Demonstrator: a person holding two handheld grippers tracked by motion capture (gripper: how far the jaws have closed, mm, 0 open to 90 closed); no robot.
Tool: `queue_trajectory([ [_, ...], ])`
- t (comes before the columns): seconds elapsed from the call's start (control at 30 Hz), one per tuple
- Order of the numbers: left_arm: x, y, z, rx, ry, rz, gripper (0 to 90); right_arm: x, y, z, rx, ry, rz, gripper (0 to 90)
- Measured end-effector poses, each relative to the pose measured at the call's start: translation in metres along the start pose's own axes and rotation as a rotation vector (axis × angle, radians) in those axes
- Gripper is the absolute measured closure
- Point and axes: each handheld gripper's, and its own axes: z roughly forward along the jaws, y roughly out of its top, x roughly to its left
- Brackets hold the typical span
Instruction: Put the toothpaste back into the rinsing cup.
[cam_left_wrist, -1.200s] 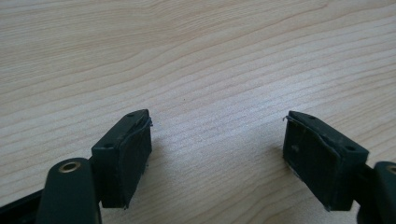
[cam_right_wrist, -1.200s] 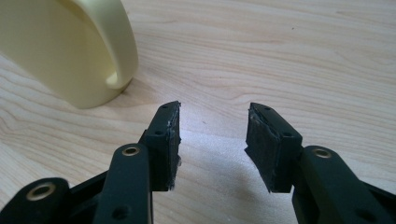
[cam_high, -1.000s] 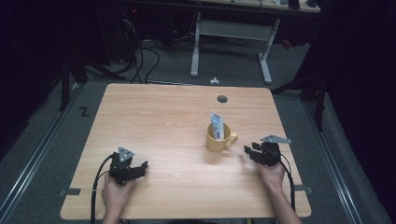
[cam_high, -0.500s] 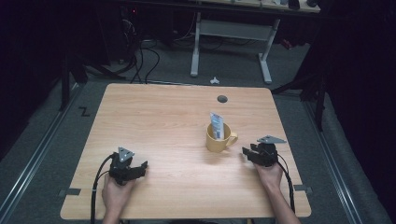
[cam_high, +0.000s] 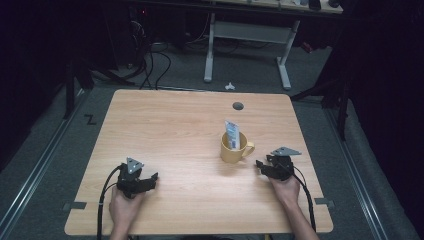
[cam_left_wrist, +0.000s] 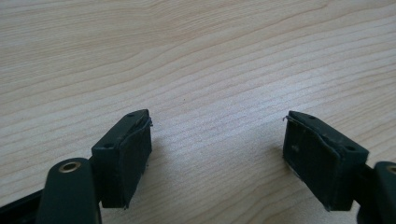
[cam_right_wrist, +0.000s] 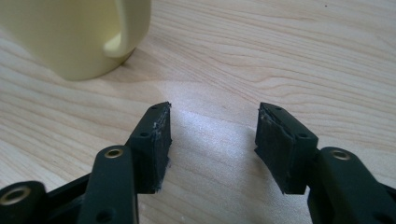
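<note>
A person sits at a light wooden bench (cam_high: 165, 135), one black two-jaw gripper in each hand, forearms entering from the six o'clock edge.

One yellow mug (cam_high: 234, 148) stands upright on the bench, right of centre, at about three o'clock from the middle. Its handle points toward four o'clock, facing the right gripper (cam_high: 261, 165). One blue-and-white tube (cam_high: 232, 134) stands in the mug, its top leaning toward twelve o'clock — propped by the rim, it seems, so it cannot fall flat.

The right gripper lies low near the bench's five o'clock area, just beside the mug and apart from it. Its jaws have just been opening and now stand apart with nothing between them; in the right gripper view (cam_right_wrist: 212, 140) only bare wood lies between the pads, and the mug (cam_right_wrist: 77, 32) sits ahead at about eleven o'clock. I judge the handle is turned this way because it offers the easiest hold from that side.

The left gripper (cam_high: 150, 179) rests at the bench's seven o'clock, well apart from the mug. Its jaws (cam_left_wrist: 217, 140) are spread wide over bare wood, holding nothing — a waiting posture, by the look of it.

Count: two grippers, one mug, one tube. One small round hole (cam_high: 238, 106) marks the bench near one o'clock.
</note>
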Motion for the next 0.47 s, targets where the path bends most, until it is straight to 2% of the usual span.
queue_trajectory([
  [0.47, 0.0000, 0.0000, 0.0000, 0.000, 0.000, 0.000, 23.9, 0.0025, 0.0002, 0.0004, 0.007, -0.014, 0.010, 40.6],
])
